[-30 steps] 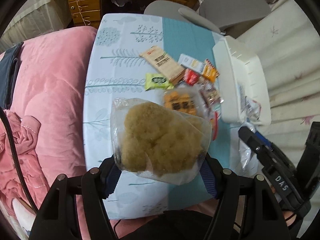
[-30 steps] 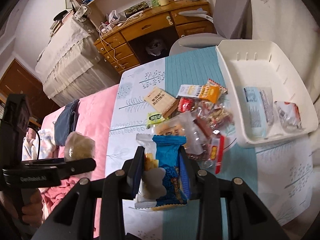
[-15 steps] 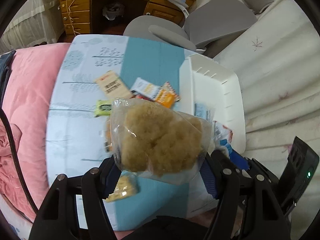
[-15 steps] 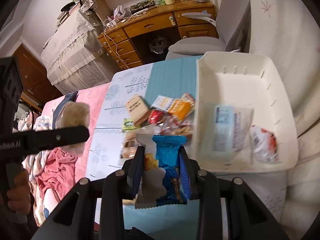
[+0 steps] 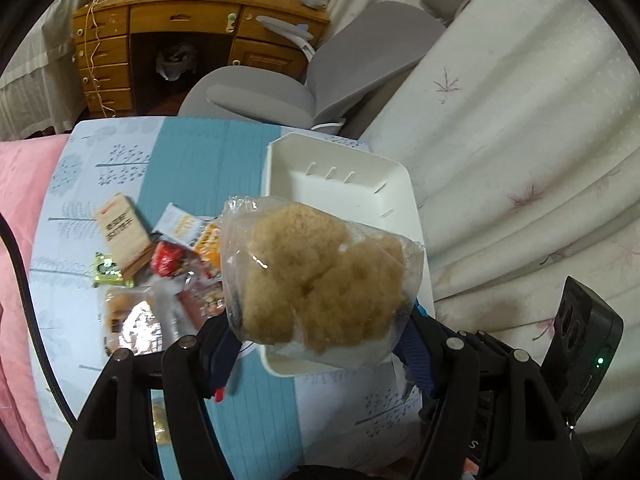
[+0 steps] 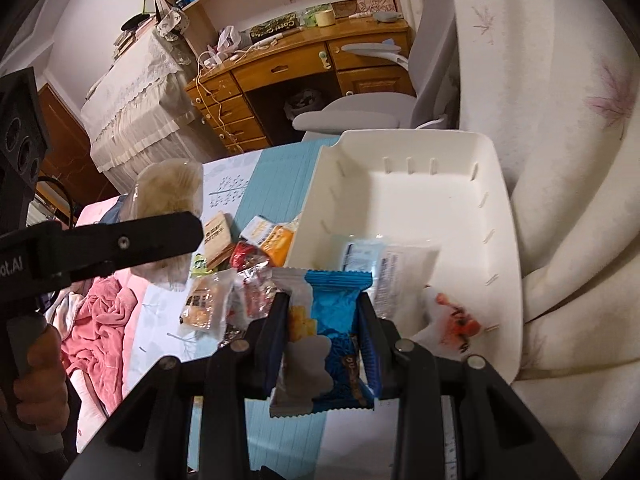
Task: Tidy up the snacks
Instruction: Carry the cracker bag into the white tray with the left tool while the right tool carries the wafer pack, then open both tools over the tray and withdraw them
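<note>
My left gripper (image 5: pixel 320 340) is shut on a clear bag of brown crumbly snack (image 5: pixel 320 280), held in the air over the near edge of the white basket (image 5: pixel 360 172). In the right wrist view my right gripper (image 6: pixel 324 344) is shut on a blue and white snack packet (image 6: pixel 328 340), just in front of the white basket (image 6: pixel 500 208). The basket holds a pale blue packet (image 6: pixel 360 252), a white packet (image 6: pixel 404 272) and a red and white packet (image 6: pixel 452 320). A heap of loose snack packets (image 6: pixel 248 264) lies on the table left of the basket.
The table wears a blue and white tree-print cloth (image 5: pixel 188 168). A pink blanket (image 5: pixel 20 208) lies to the left, a grey chair (image 5: pixel 320 68) and wooden desk (image 5: pixel 160 28) behind, a pale curtain (image 5: pixel 520 160) on the right. A hand (image 6: pixel 36 372) holds the left gripper's handle.
Both grippers have swung to the right, from over the snack heap toward the white basket, each carrying its packet. The basket now sits straight ahead in both views.
</note>
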